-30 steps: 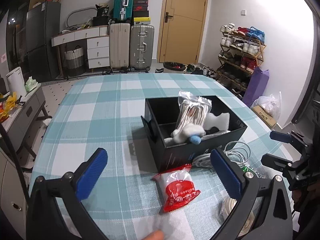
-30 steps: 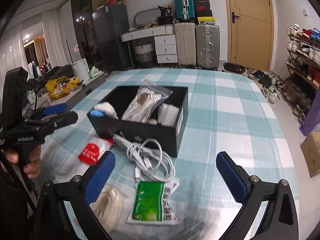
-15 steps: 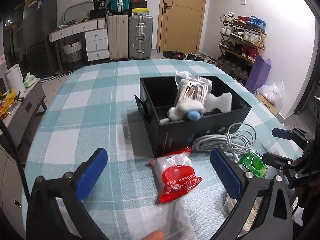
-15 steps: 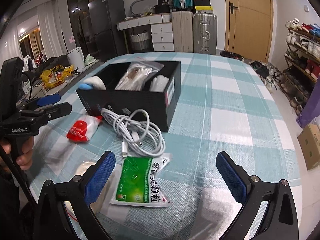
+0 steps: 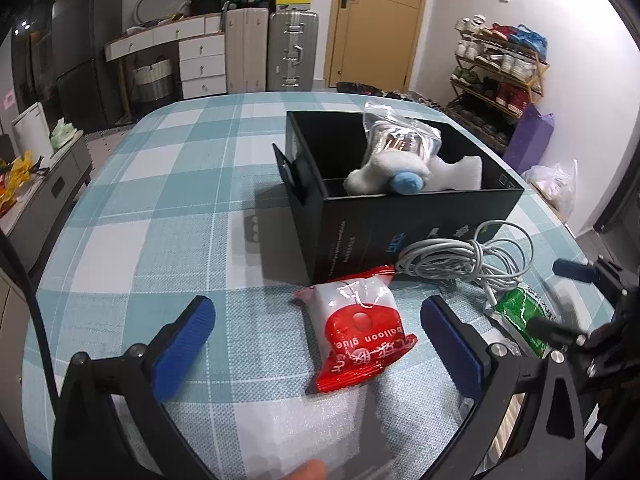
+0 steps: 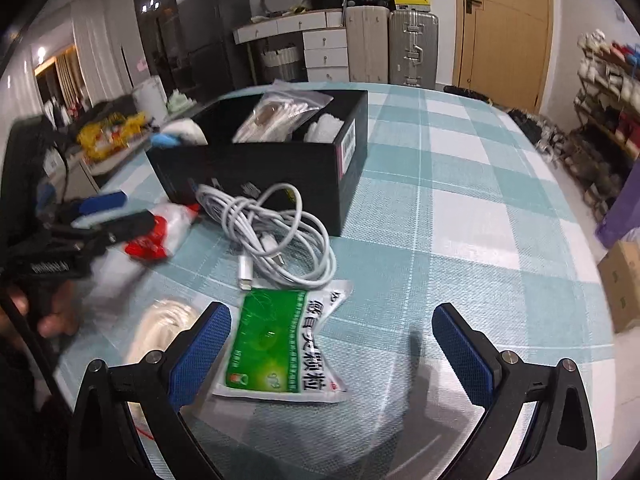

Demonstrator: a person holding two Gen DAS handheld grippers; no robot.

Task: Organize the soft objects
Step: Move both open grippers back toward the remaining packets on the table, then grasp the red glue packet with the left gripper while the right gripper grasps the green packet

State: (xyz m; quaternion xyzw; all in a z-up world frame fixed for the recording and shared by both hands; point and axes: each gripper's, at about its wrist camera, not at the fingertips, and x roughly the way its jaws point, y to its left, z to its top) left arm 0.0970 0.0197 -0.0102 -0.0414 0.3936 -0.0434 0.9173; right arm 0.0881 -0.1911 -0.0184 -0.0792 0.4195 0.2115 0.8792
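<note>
The left gripper [image 5: 316,332] hangs with jaws spread wide over the red pouch [image 5: 356,332], which lies on the table [image 5: 160,208] between the 2 pads, touching the front of the black box [image 5: 400,224] – its long axis runs roughly fore-and-aft along the fingers. It reads "balloon glue". The right gripper [image 6: 332,344], jaws also spread and empty, sits over the green sachet [image 6: 276,344], printed in Chinese. The white cable [image 6: 276,232] lies between sachet and box – the box likely the goal.
</note>
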